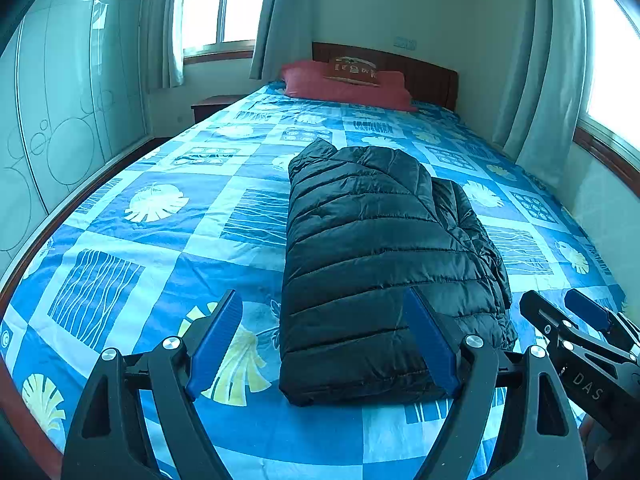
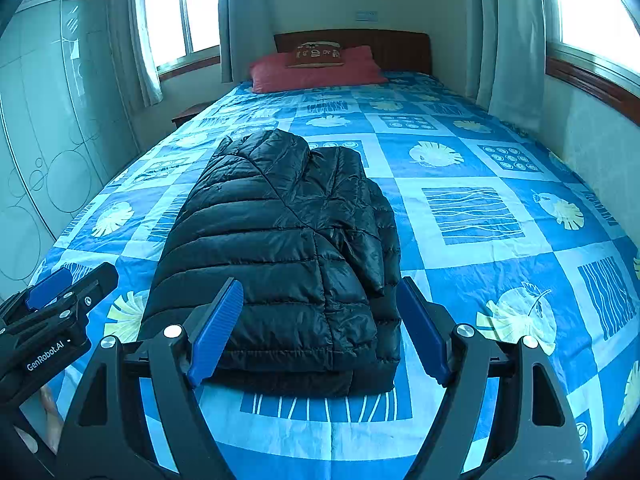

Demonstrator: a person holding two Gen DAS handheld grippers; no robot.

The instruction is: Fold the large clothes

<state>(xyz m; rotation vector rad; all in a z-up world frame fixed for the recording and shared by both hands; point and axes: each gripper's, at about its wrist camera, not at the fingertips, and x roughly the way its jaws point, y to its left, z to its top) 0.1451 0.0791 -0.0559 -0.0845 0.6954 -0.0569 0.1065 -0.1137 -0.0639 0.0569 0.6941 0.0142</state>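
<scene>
A black quilted puffer jacket (image 1: 384,256) lies folded into a long narrow bundle on the blue patterned bedspread (image 1: 160,208); it also shows in the right wrist view (image 2: 288,248). My left gripper (image 1: 324,344) is open and empty, held just above the bundle's near left corner. My right gripper (image 2: 320,332) is open and empty, held above the bundle's near end. Each gripper shows at the edge of the other's view: the right one (image 1: 576,316) and the left one (image 2: 68,284).
A red pillow (image 1: 344,84) with a small brown cushion (image 1: 354,70) lies at the wooden headboard (image 1: 424,72). A wardrobe (image 1: 60,120) stands left, a nightstand (image 1: 212,106) beside the bed. Curtained windows (image 2: 592,4) are on the left and right.
</scene>
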